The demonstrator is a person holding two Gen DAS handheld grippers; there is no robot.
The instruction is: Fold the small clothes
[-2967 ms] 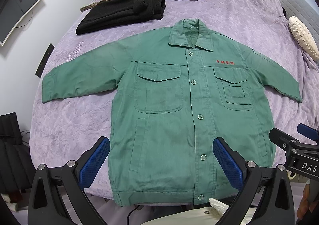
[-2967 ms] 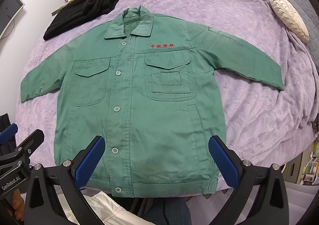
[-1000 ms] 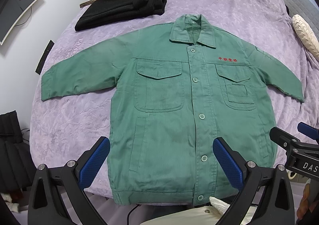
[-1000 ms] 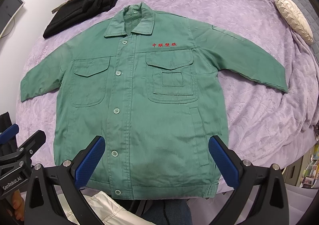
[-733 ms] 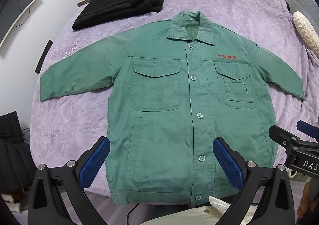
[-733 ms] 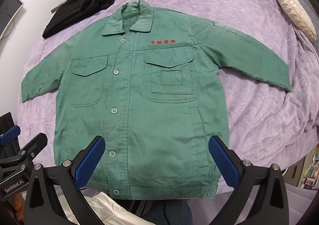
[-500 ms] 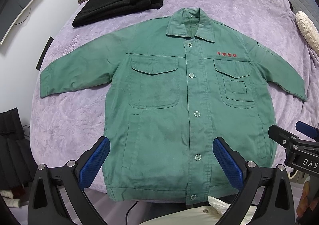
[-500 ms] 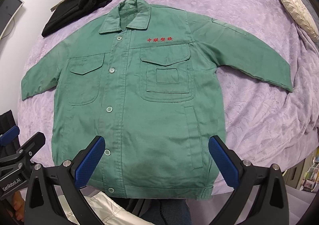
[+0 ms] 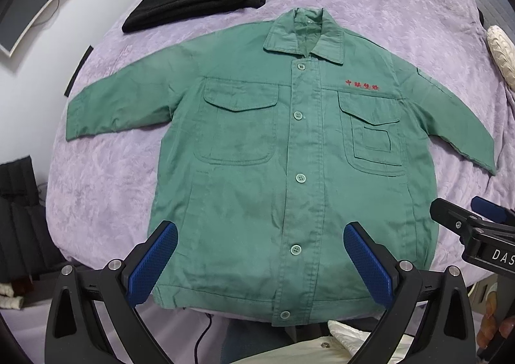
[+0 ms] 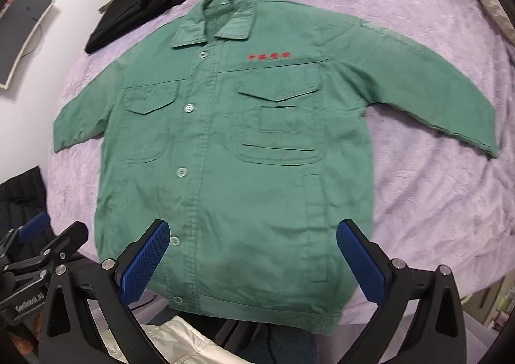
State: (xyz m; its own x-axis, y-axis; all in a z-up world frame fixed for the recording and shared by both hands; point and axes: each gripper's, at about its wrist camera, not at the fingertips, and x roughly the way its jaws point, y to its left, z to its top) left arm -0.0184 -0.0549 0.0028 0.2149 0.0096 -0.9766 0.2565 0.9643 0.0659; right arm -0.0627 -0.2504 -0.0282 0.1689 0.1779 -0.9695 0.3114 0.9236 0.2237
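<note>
The green work jacket [image 9: 289, 170] lies flat, buttoned and face up on the purple bedspread [image 9: 96, 190], collar toward the top of the frame and hem at the near bed edge, so its long axis runs straight away from both grippers. The left gripper [image 9: 260, 264] and right gripper [image 10: 252, 262] hover above the hem, fingers spread wide apart and empty. Each sleeve stretches sideways, the left-frame sleeve [image 9: 122, 106] nearer the left gripper, the right-frame sleeve [image 10: 434, 100] nearer the right.
</note>
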